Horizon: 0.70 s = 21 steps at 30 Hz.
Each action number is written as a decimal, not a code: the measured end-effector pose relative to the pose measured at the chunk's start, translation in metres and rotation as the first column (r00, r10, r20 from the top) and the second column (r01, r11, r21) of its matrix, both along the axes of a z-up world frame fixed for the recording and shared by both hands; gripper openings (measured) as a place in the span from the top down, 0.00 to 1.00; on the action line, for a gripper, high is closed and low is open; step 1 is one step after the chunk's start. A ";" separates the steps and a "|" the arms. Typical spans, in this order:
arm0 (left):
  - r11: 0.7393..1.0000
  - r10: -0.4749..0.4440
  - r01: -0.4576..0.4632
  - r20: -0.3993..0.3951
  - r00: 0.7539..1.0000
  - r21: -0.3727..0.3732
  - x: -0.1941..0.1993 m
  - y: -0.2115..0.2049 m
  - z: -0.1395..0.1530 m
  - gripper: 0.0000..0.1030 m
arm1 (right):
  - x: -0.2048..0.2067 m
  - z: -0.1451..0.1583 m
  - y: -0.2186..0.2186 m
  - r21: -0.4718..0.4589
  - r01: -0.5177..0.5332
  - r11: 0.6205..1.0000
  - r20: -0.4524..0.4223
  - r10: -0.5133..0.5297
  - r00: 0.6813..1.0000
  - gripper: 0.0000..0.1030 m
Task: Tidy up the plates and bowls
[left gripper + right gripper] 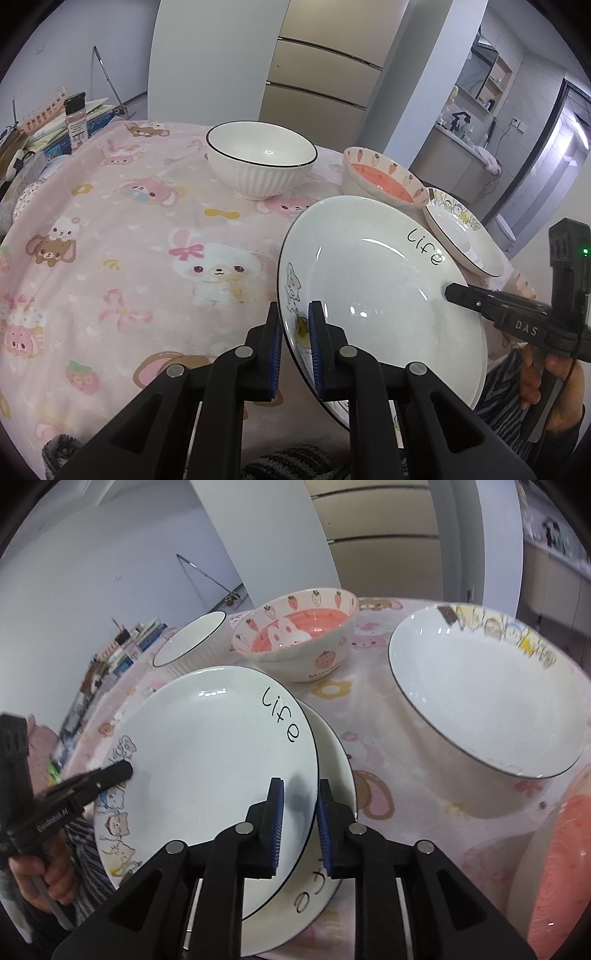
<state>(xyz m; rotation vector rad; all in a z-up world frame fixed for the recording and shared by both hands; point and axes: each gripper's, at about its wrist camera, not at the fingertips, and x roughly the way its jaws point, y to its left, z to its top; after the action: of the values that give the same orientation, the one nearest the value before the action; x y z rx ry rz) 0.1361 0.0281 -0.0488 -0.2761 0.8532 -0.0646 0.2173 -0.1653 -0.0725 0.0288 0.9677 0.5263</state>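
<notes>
A white "Life" plate with cat drawings is held tilted above the pink cloth. My left gripper is shut on its near left rim. My right gripper is shut on the opposite rim of the same plate; it also shows in the left wrist view. A second "Life" plate lies under it. A white ribbed bowl, a strawberry bowl and a cartoon-rimmed bowl stand behind.
The round table has a pink cartoon cloth. Books and a spice jar sit at the far left edge. A pink-lined dish is at the right wrist view's right edge. A refrigerator stands behind.
</notes>
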 end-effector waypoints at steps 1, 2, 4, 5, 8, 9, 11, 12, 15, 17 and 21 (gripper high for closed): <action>1.000 -0.002 0.002 0.003 1.000 0.006 0.000 -0.001 0.000 0.87 | -0.002 0.002 0.000 -0.018 -0.002 1.000 0.021 0.003 1.000 0.76; 1.000 -0.004 0.003 0.003 1.000 0.013 0.000 -0.002 0.001 0.88 | -0.005 0.004 -0.001 -0.030 -0.007 1.000 0.030 0.008 1.000 0.76; 0.999 -0.006 0.006 0.003 1.000 0.032 0.000 -0.005 0.000 0.88 | -0.007 0.006 -0.002 -0.042 -0.018 0.999 0.048 0.020 0.999 0.76; 0.999 -0.007 0.007 0.003 1.000 0.034 0.000 -0.005 0.000 0.88 | -0.007 0.005 -0.004 -0.039 -0.022 0.999 0.047 0.024 0.999 0.76; 1.000 -0.009 0.009 0.003 1.000 0.025 0.000 -0.005 -0.001 0.88 | -0.007 0.006 -0.004 -0.048 -0.032 0.998 0.048 0.034 0.998 0.76; 1.000 -0.011 0.011 0.003 1.000 0.022 0.000 -0.005 -0.002 0.88 | -0.008 0.007 -0.003 -0.057 -0.037 0.998 0.053 0.040 0.998 0.76; 1.000 -0.018 0.018 0.002 1.000 0.020 0.000 -0.005 -0.003 0.88 | -0.010 0.009 -0.002 -0.076 -0.045 0.996 0.062 0.050 0.997 0.76; 1.000 -0.022 0.022 0.001 1.000 0.018 0.000 -0.006 -0.004 0.88 | -0.011 0.010 -0.002 -0.085 -0.046 0.995 0.069 0.052 0.996 0.76; 0.999 -0.028 0.028 0.004 1.000 0.017 -0.002 -0.005 -0.005 0.88 | -0.014 0.012 -0.001 -0.105 -0.054 0.993 0.083 0.063 0.995 0.73; 0.999 -0.033 0.033 0.025 0.999 0.020 -0.005 -0.007 -0.002 0.88 | -0.017 0.015 0.000 -0.126 -0.045 0.991 0.109 0.059 0.992 0.57; 0.999 -0.041 0.039 0.082 0.996 0.025 -0.013 -0.007 0.006 0.87 | -0.023 0.027 -0.004 -0.108 -0.015 0.994 0.178 0.035 0.984 0.26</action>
<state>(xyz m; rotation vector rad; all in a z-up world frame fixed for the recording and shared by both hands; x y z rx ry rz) 0.1228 0.0208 -0.0425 -0.2329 0.7769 -0.1029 0.1944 -0.1693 -0.0456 -0.1246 0.8194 0.4911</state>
